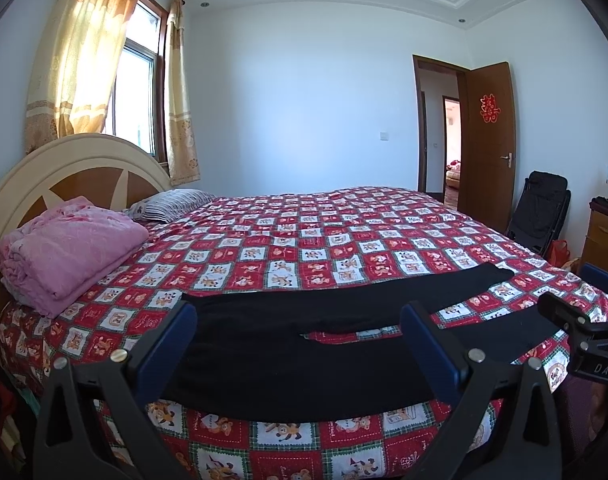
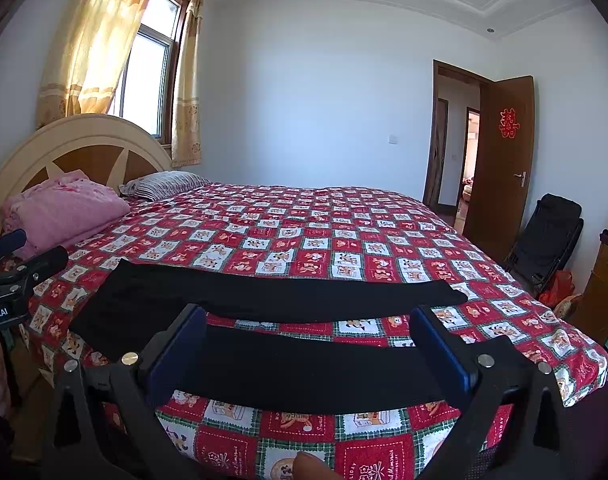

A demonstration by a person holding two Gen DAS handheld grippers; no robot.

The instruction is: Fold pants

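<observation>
Black pants [image 1: 304, 344] lie flat near the front edge of the bed, waist to the left, two legs spread apart to the right; they also show in the right wrist view [image 2: 264, 300]. My left gripper [image 1: 300, 320] is open, held above the waist and upper legs. My right gripper [image 2: 309, 328] is open, held above the near leg [image 2: 304, 372]. Neither touches the cloth. The right gripper shows at the right edge of the left wrist view [image 1: 583, 308], and the left gripper at the left edge of the right wrist view [image 2: 20, 264].
The bed has a red checked cover [image 1: 304, 240]. A folded pink blanket [image 1: 72, 248] and a striped pillow [image 1: 172, 204] lie by the headboard [image 1: 64, 160]. A black folding chair [image 1: 543, 212], a wooden cabinet [image 1: 603, 232] and an open door [image 1: 487, 140] stand to the right.
</observation>
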